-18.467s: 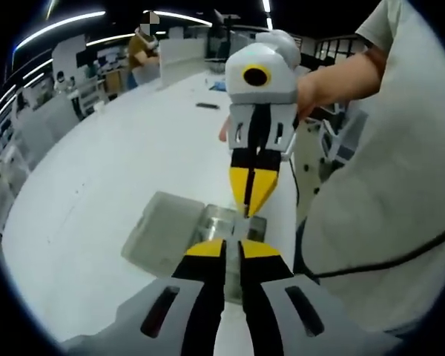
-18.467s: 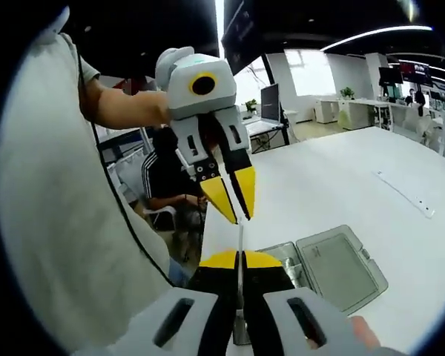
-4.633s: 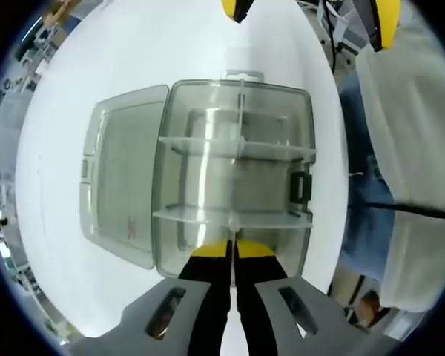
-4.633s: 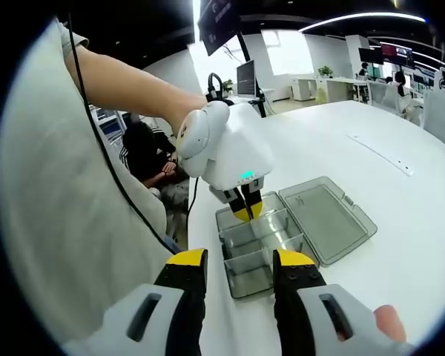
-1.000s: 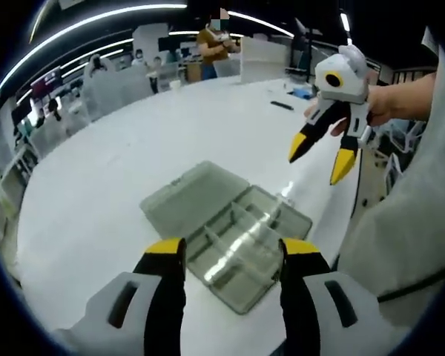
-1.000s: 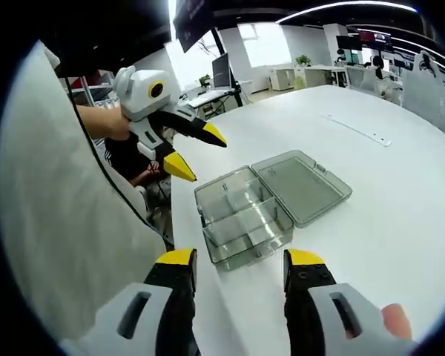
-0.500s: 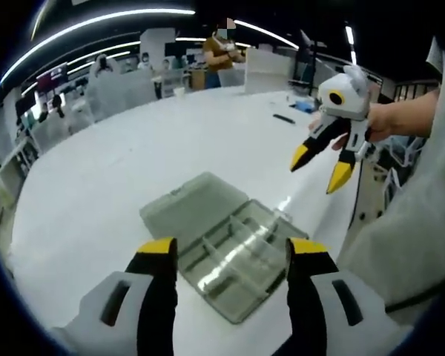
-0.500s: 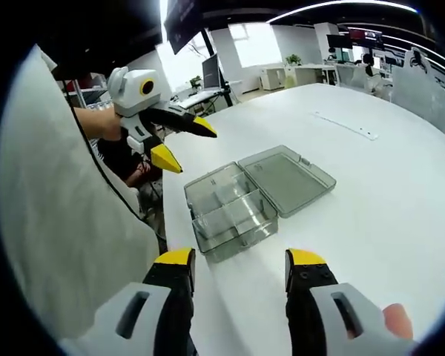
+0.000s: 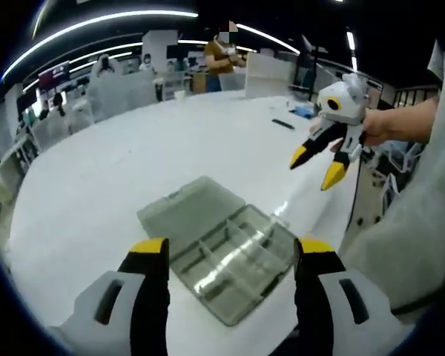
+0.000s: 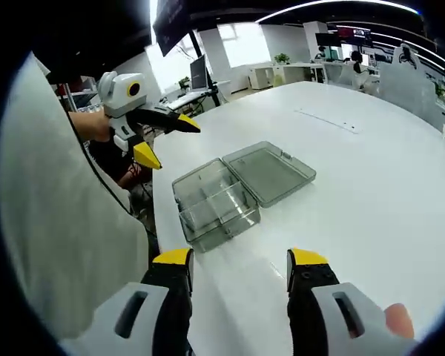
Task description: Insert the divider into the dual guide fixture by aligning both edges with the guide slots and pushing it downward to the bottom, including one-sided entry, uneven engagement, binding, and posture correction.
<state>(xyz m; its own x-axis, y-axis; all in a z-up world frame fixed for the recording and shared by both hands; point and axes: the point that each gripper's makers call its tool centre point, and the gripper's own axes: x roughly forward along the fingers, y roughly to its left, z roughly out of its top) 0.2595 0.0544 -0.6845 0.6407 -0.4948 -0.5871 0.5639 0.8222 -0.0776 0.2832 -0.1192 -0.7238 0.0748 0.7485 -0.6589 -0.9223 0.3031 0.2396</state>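
A clear plastic box, the guide fixture, lies on the white table with its lid folded flat open beside it. Thin clear dividers stand inside it, splitting it into compartments. My left gripper hovers open above the box's near end, nothing between its fingers. The right gripper hangs open in the air off to the right, held by a hand. In the right gripper view the box and lid lie ahead of my open right gripper, and the left gripper floats open at upper left.
The box sits close to the table edge by the person's pale shirt. A dark small item and a thin strip lie farther out on the table. A person stands at the far end among desks.
Both views have drawn back from the box, which looks a little smaller. Both grippers stay open. Earlier the left gripper was shut on the divider in the box; it has let go.
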